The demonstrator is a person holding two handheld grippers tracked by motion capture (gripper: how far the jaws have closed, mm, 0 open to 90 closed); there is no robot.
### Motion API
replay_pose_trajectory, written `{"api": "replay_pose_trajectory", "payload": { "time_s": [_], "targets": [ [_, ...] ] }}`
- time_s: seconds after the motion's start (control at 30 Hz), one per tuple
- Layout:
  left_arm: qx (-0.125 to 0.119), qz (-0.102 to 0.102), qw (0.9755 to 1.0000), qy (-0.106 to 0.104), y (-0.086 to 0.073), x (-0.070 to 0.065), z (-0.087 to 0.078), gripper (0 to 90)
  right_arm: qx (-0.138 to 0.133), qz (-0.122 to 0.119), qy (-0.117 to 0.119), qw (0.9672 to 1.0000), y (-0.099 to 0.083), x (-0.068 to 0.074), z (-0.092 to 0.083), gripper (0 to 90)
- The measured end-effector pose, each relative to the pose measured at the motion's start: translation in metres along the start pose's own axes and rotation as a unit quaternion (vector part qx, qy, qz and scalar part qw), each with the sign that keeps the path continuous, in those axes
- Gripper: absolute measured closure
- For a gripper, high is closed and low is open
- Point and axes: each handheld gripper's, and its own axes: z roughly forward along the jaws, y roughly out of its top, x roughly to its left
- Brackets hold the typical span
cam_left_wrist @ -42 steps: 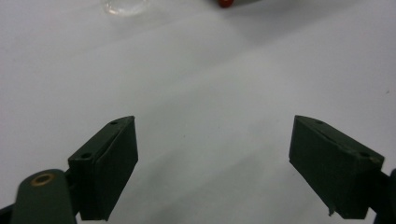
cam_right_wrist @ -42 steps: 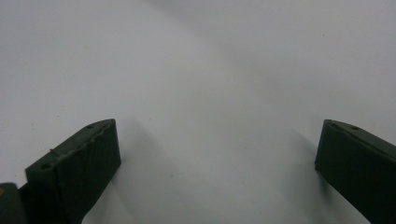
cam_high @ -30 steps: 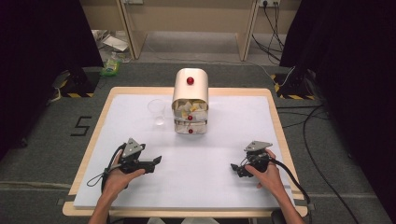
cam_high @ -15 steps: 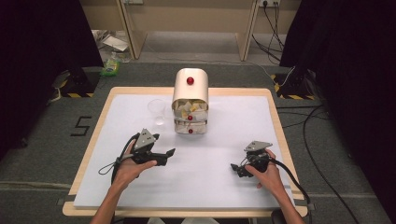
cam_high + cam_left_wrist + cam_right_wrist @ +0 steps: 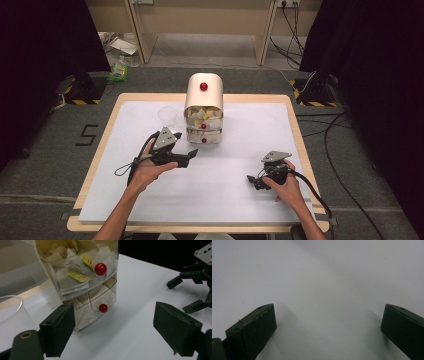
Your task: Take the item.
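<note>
A cream drawer cabinet (image 5: 203,107) with red knobs stands at the back middle of the white table (image 5: 235,200). Its clear drawers (image 5: 75,277) hold several tea bags. My left gripper (image 5: 191,156) is open, just in front and left of the cabinet. Its jaws point at the lower drawer's red knob (image 5: 103,308) from a short way off, touching nothing. Over on the table's right side my right gripper (image 5: 253,182) rests open with bare white surface between its jaws (image 5: 328,325). From the left gripper view this right gripper (image 5: 190,293) shows at the far right.
A clear plastic cup (image 5: 168,116) stands just left of the cabinet, close to my left gripper; its rim (image 5: 10,312) shows in the left gripper view. The table has a wooden border (image 5: 300,130). Cables lie on the floor at the right.
My left gripper has moved forward and to the right, from the table's left front toward the cabinet's drawers. The right gripper has stayed where it was.
</note>
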Motion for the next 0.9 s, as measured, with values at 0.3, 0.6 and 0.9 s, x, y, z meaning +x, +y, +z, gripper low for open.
{"api": "replay_pose_trajectory", "payload": {
  "time_s": [0.3,0.6,0.9],
  "targets": [
    [-0.013,0.019,0.9997,-0.005,0.023,-0.008,0.013,17.5,0.000,0.000,0.000,1.0000,0.000,0.000,0.000,0.5],
    [-0.019,0.035,0.9992,-0.002,0.041,-0.011,0.023,17.4,-0.001,0.000,0.000,1.0000,0.000,0.000,0.000,0.5],
    [-0.016,0.050,0.9985,0.012,0.052,-0.009,0.033,17.5,-0.001,0.000,0.000,1.0000,0.000,0.000,0.000,0.5]
  ]
}}
